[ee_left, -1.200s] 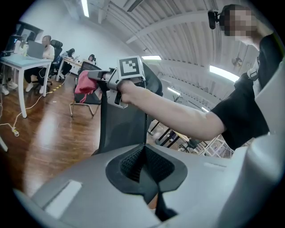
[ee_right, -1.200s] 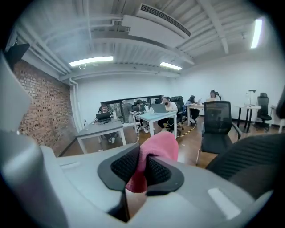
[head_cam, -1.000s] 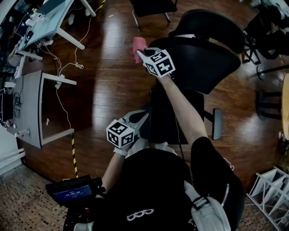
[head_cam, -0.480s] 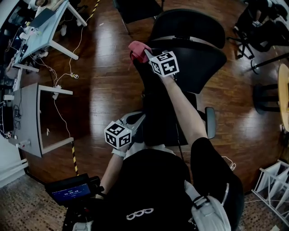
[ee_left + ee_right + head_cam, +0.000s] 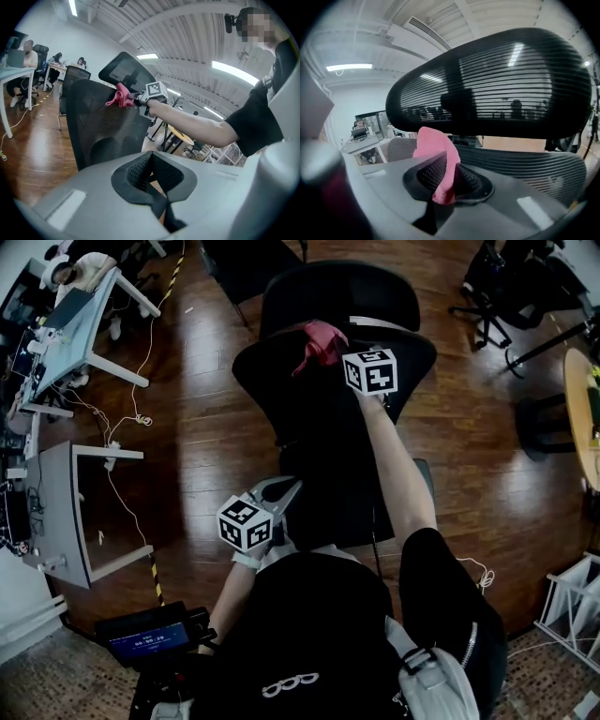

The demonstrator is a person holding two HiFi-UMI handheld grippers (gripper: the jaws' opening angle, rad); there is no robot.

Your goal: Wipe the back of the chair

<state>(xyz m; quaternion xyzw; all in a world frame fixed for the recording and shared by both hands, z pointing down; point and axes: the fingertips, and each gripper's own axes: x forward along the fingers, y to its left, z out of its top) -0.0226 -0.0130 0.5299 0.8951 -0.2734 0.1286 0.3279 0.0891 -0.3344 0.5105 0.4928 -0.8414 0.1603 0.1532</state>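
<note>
Chair back (image 5: 277,381) stands on wooden floor (image 5: 202,432).

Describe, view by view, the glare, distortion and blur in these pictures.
Head view: white glare streaks on the wooden floor. Left gripper view: fisheye circle, ceiling light strips bowed. Right gripper view: mesh headrest backlit and dark, pink cloth fairly sharp, left edge smeared.

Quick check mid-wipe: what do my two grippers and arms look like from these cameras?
Both the left gripper and right gripper have pale grey bodies with black, dimpled jaw pads. Each carries a white cube printed with black square markers. The person wears a black short-sleeved top.
</note>
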